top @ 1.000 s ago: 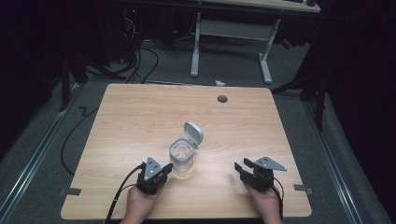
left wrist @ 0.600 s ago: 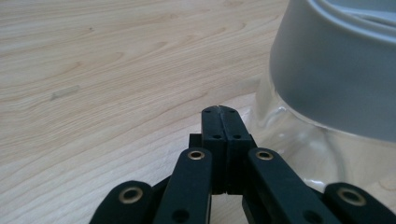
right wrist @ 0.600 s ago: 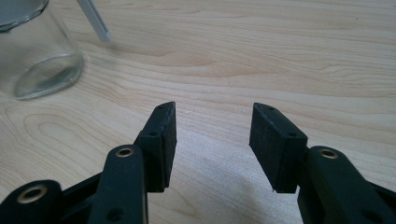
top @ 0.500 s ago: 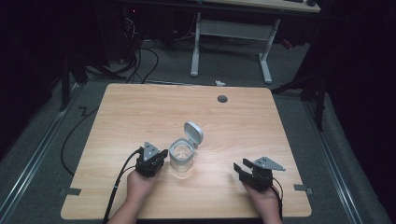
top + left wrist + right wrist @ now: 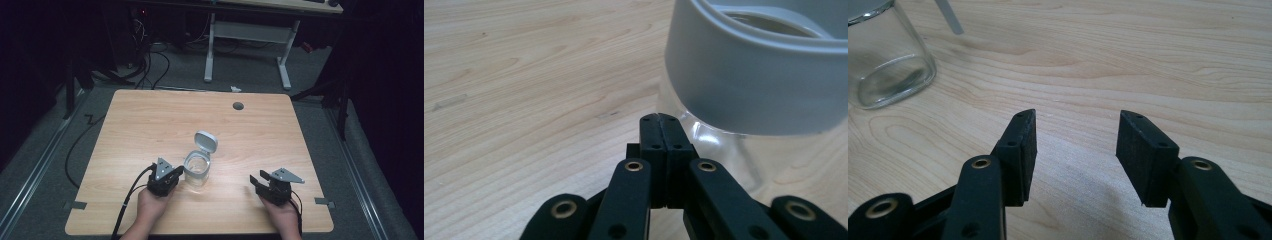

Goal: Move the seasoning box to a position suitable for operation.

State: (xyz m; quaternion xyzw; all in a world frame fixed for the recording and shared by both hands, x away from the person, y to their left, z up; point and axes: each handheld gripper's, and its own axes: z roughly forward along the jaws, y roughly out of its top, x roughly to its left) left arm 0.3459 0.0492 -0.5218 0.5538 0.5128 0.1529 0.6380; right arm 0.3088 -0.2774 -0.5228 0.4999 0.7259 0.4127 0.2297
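Just below the middle of the high view a clear glass jar (image 5: 198,171) stands upright on the wooden table (image 5: 150,125), its grey collar open and its hinged lid (image 5: 206,142) flipped back so that it leans up behind the mouth; the jar looks empty, which may be why it sits with the lid thrown open, ready for something to go in or for the lid to be pushed shut. The left gripper (image 5: 172,178) lies at the jar's lower left in that view, and in the left gripper view its jaws are pressed together with nothing between them, the tips just beside the glass wall under the collar (image 5: 754,75), a pose that would suit nudging or steadying the jar rather than pinching it, though whether they touch it I cannot tell. The right gripper (image 5: 259,182) rests toward the lower right, well apart from the jar, jaws spread over bare wood, seemingly waiting.
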